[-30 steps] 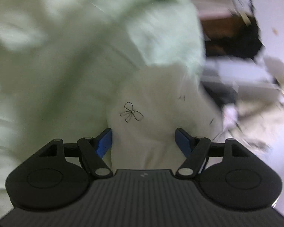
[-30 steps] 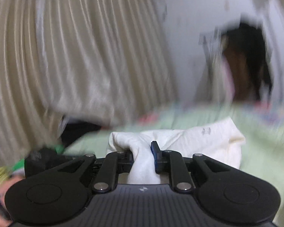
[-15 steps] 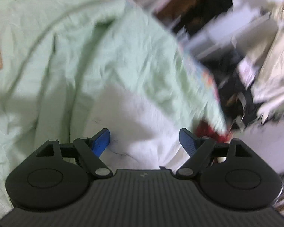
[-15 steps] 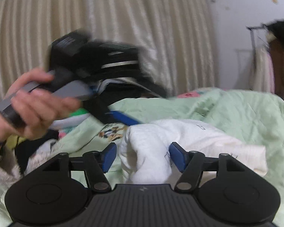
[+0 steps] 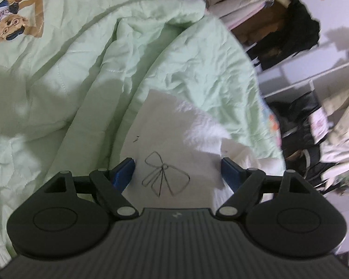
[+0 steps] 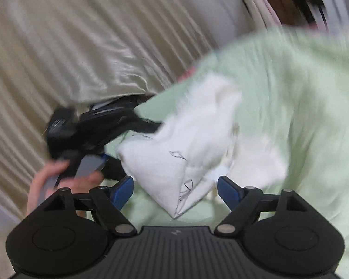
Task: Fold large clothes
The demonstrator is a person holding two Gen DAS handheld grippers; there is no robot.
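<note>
- The green quilt (image 5: 86,74) carries a printed bear in glasses (image 5: 8,26) at the far left of your left view; above it only the letters "COM" can be read, the rest being cut off.
- The white garment (image 5: 172,139) bears a thin line-drawn bow (image 5: 166,176) and no readable writing.
- Your left hand-held gripper (image 5: 178,169) points down over the garment, its blue pads (image 5: 124,171) spread wide to either side of the bow, gripping nothing.
- Your right hand-held gripper (image 6: 175,186) is also spread wide and holds nothing; a folded corner of the garment (image 6: 181,148) lies between its pads (image 6: 228,189) without visibly touching them.
- The garment lies folded on the quilt on the bed.
- In the right view, which is blurred, your left hand (image 6: 55,181) grips a grey handle at lower left, in front of a cream pleated curtain (image 6: 69,46).
- Beyond the bed in the left view, shelves (image 5: 314,79) hold piled clothes.
</note>
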